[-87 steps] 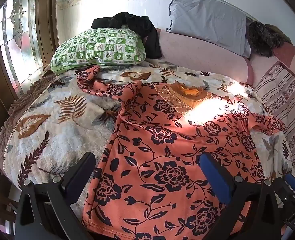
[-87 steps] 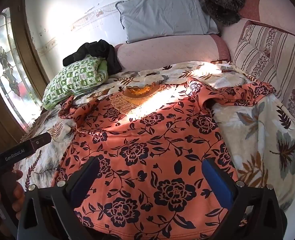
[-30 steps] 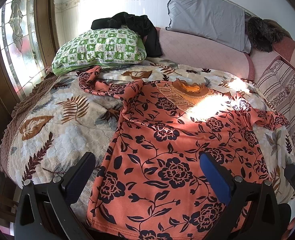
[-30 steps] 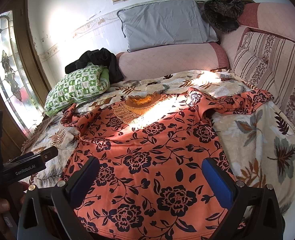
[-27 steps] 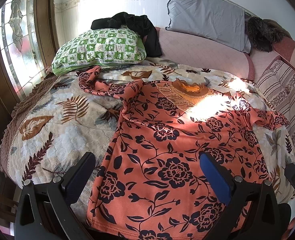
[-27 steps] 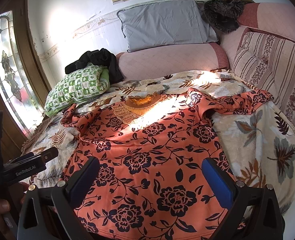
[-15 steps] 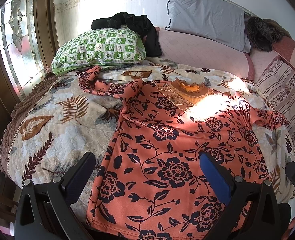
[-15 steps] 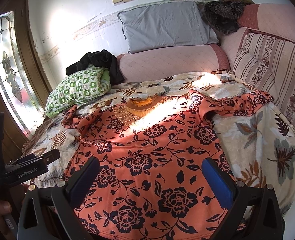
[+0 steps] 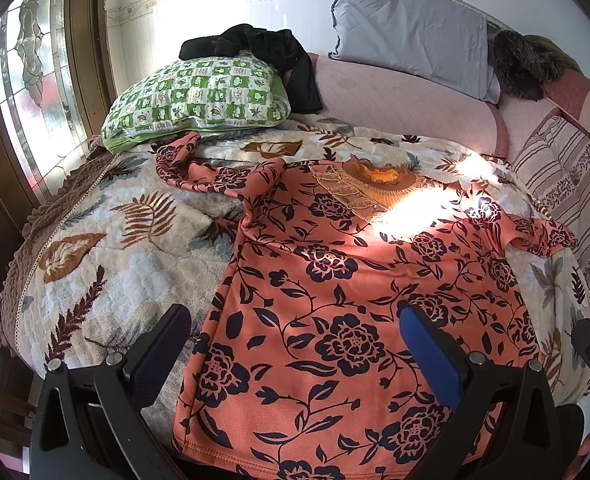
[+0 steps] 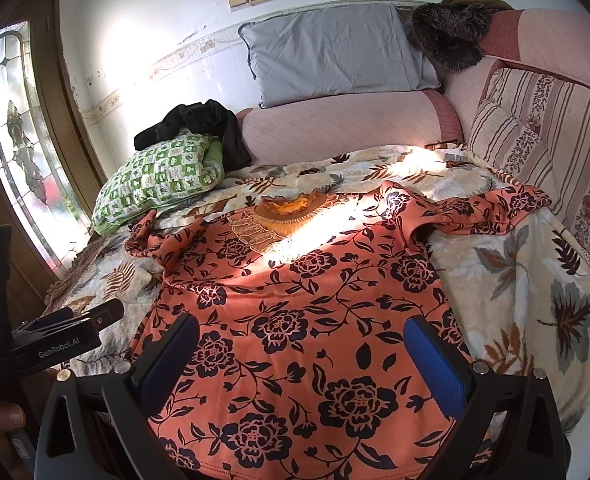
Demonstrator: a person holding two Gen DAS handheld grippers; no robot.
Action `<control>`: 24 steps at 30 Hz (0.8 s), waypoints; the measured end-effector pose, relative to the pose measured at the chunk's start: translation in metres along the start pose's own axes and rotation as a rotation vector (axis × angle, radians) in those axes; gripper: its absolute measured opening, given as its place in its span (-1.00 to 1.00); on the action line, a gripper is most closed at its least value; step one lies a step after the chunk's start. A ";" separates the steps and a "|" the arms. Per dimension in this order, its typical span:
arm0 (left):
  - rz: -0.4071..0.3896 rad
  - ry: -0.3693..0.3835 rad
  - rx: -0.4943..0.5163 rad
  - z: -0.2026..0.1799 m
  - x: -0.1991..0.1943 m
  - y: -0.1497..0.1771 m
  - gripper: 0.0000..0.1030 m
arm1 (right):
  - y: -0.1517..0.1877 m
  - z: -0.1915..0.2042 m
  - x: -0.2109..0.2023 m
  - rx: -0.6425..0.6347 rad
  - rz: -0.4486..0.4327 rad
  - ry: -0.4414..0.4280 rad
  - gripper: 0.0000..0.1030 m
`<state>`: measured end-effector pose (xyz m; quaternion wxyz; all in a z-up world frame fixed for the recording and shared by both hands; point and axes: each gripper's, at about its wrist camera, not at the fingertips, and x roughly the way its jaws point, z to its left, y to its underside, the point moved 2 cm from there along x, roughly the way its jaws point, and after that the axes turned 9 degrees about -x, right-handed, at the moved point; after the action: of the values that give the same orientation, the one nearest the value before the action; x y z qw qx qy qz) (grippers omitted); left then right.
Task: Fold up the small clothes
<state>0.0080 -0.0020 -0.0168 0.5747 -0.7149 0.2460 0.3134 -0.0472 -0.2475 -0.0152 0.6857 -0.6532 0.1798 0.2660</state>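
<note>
Starting w/ the bed [image 9: 95,264]: shirt [image 9: 335,300] lies flat on it, front up, hem nearest, sleeves [image 10: 491,208] bunched out to each side. Left gripper [image 9: 295,344] & right gripper [image 10: 303,356] both gape wide, empty, above the hem. Probably best: smooth sleeves first, pinch only at edges, fold inward evenly.
</note>
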 end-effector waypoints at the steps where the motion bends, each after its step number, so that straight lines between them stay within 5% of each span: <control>1: 0.000 0.000 0.000 0.000 0.000 0.000 1.00 | 0.000 -0.001 0.000 0.002 -0.001 -0.001 1.00; 12: 0.018 0.005 0.006 -0.002 0.009 0.001 1.00 | 0.002 -0.003 0.006 0.010 0.008 -0.012 1.00; 15: 0.074 0.036 -0.021 0.012 0.026 0.004 1.00 | 0.006 -0.015 0.019 0.068 0.046 -0.075 1.00; 21: 0.215 -0.025 -0.152 0.071 0.076 0.019 1.00 | 0.025 -0.108 0.044 0.407 0.107 -0.193 1.00; 24: 0.230 -0.079 -0.204 0.100 0.089 0.019 1.00 | 0.022 -0.183 0.051 0.598 0.021 -0.189 1.00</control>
<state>0.0390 0.0918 -0.1088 0.4687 -0.7239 0.2702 0.4281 -0.0016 -0.4221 -0.0779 0.8584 -0.3932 0.1922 0.2677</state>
